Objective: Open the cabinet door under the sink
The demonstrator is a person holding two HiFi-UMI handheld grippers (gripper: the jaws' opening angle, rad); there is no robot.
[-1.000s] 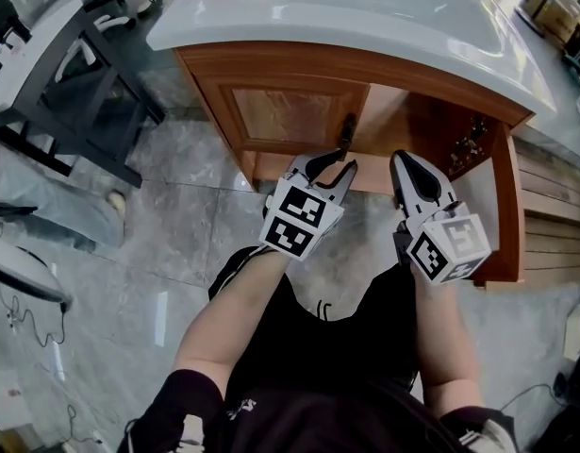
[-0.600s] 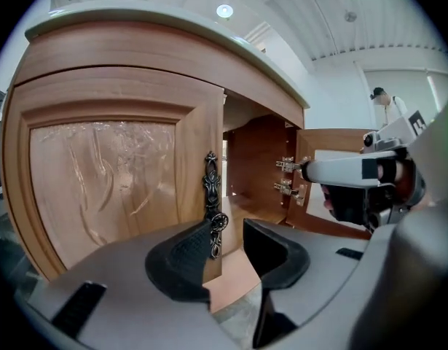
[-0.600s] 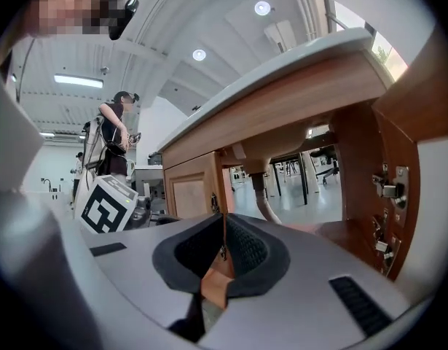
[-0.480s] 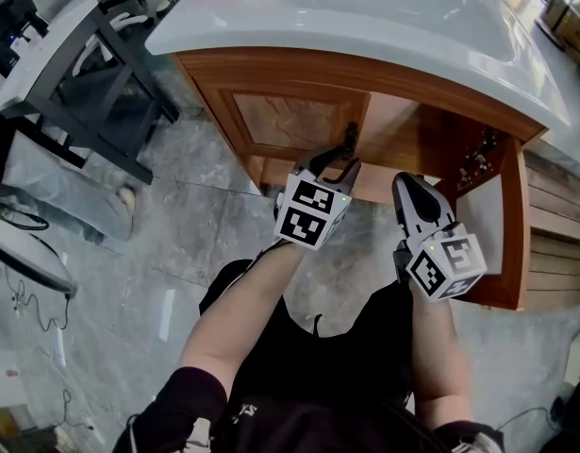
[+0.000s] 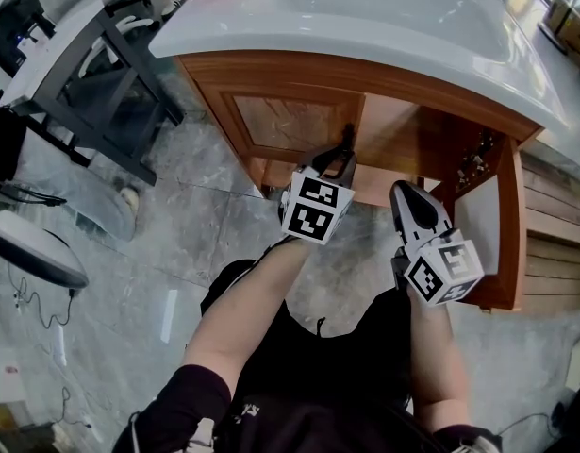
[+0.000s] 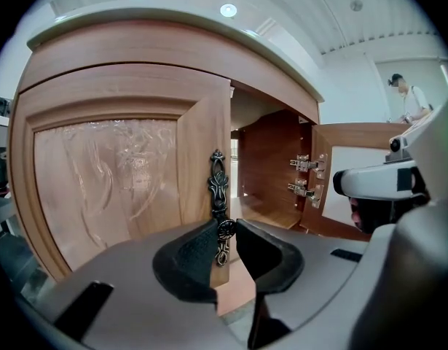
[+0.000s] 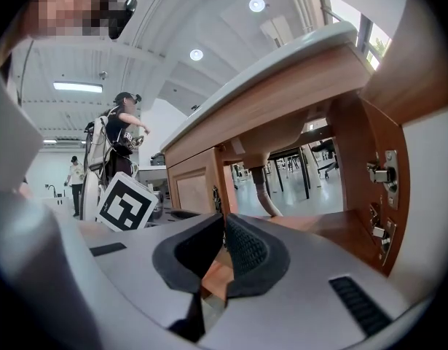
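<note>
As left gripper [image 6: 226, 229] closes round handle [image 6: 217, 177], forearm [image 5: 244, 302] extends.

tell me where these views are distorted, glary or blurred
Head view: mild wide-angle stretch at the edges, soft sheen on the counter. Left gripper view: fisheye, black corners, door bulges, handle sharp. Right gripper view: ceiling lights flare, mosaic patch top left.

- The left cabinet door [image 5: 291, 121], warm brown wood framing a paler figured panel, sat closed under the white sink [image 5: 365, 12].
- Its handle [image 6: 218, 188], a dark ornate metal strip with a round knob low down, stood upright along the door's right edge, beside the open compartment.
- The right cabinet door [image 5: 488, 215] was swung wide open, white inner face showing, with two metal hinges [image 6: 305, 177] at its hinge side.
</note>
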